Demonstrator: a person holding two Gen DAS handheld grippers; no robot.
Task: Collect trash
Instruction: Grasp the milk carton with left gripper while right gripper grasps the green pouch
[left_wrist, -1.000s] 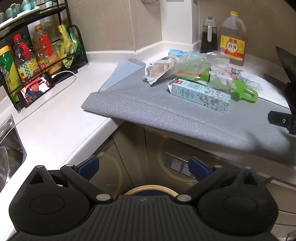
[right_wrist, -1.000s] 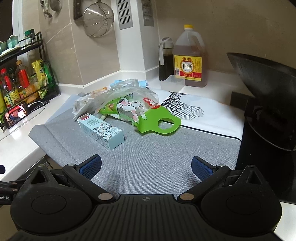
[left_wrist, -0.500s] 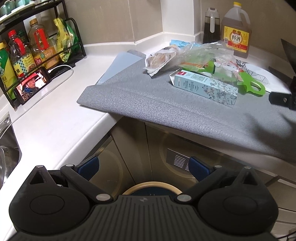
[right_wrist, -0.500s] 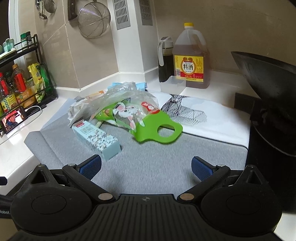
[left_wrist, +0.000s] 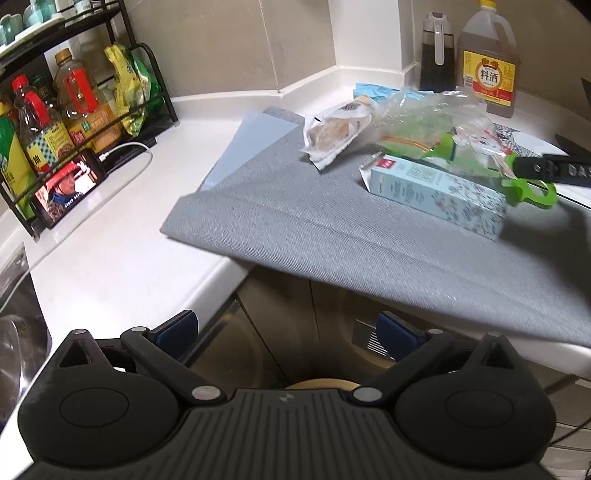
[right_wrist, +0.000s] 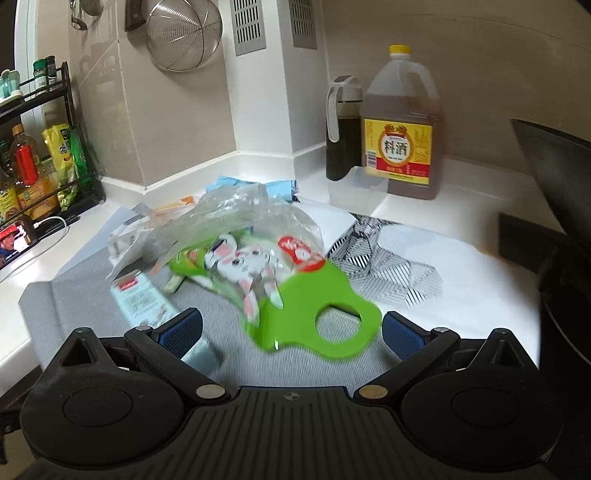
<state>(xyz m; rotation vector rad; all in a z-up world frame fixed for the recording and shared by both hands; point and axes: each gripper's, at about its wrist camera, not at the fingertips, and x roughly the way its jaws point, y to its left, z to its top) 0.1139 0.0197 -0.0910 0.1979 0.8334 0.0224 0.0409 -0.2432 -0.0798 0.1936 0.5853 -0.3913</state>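
Observation:
Trash lies on a grey mat (left_wrist: 295, 221): a pale blue patterned carton (left_wrist: 439, 195), a white food wrapper (left_wrist: 332, 136), a clear plastic bag (left_wrist: 424, 114) and a green bag with a handle hole (right_wrist: 317, 314). The carton (right_wrist: 144, 299) and clear bag (right_wrist: 236, 218) also show in the right wrist view. My right gripper (right_wrist: 291, 332) is open, just in front of the green bag, with the carton by its left finger. Its black body shows in the left wrist view (left_wrist: 554, 168). My left gripper (left_wrist: 288, 332) is open and empty, below the counter edge.
A cooking wine jug (right_wrist: 399, 140) and dark pitcher (right_wrist: 341, 129) stand at the back. A black wok (right_wrist: 561, 221) is at the right. A rack of bottles (left_wrist: 55, 122) and a phone (left_wrist: 70, 186) sit at the left. A round tan rim (left_wrist: 321, 384) shows below.
My right gripper has moved forward and close to the green bag and carton. My left gripper has shifted slightly nearer the counter; both stay open.

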